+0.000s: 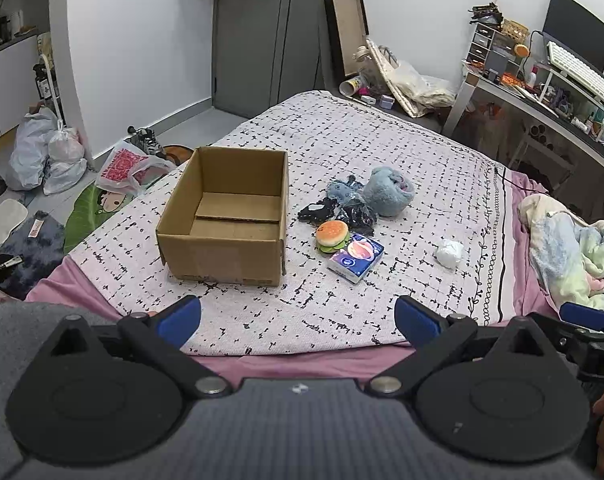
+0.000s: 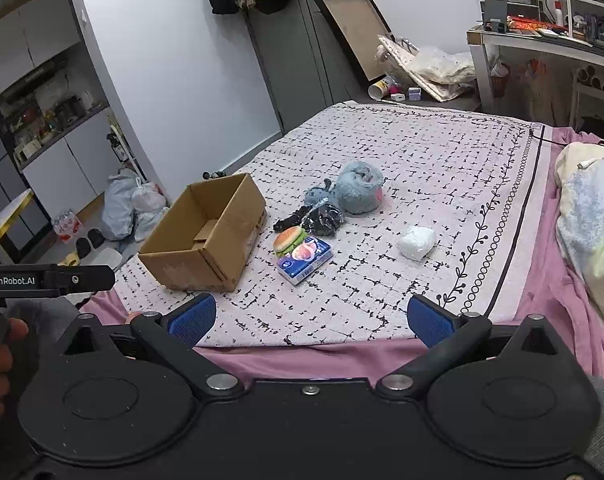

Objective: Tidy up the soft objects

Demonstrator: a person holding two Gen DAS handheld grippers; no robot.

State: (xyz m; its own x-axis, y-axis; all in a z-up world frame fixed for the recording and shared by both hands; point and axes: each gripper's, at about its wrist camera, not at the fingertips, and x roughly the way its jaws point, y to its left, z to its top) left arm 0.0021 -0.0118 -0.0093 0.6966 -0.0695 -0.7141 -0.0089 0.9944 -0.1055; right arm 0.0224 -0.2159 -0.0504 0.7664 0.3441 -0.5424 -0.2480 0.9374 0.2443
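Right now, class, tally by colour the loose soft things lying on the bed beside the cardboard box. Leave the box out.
Blue: 3 (fluffy roll, small plush, tissue pack)
Black: 2 (bundles)
White: 1 (wad)
Orange and green: 1 (burger toy)
Total: 7

On the bed: one cardboard box (image 1: pixel 225 216), two blue plush items (image 1: pixel 388 191), one burger toy (image 1: pixel 332 233), one tissue pack (image 1: pixel 356 257), one white bundle (image 1: pixel 449 253).

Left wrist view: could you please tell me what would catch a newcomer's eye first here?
The open, empty box stands on the patterned bedspread, left of centre. Just to its right lies a cluster of soft things: a burger toy touching a blue tissue pack, with a blue plush behind. A white bundle lies apart, further right.
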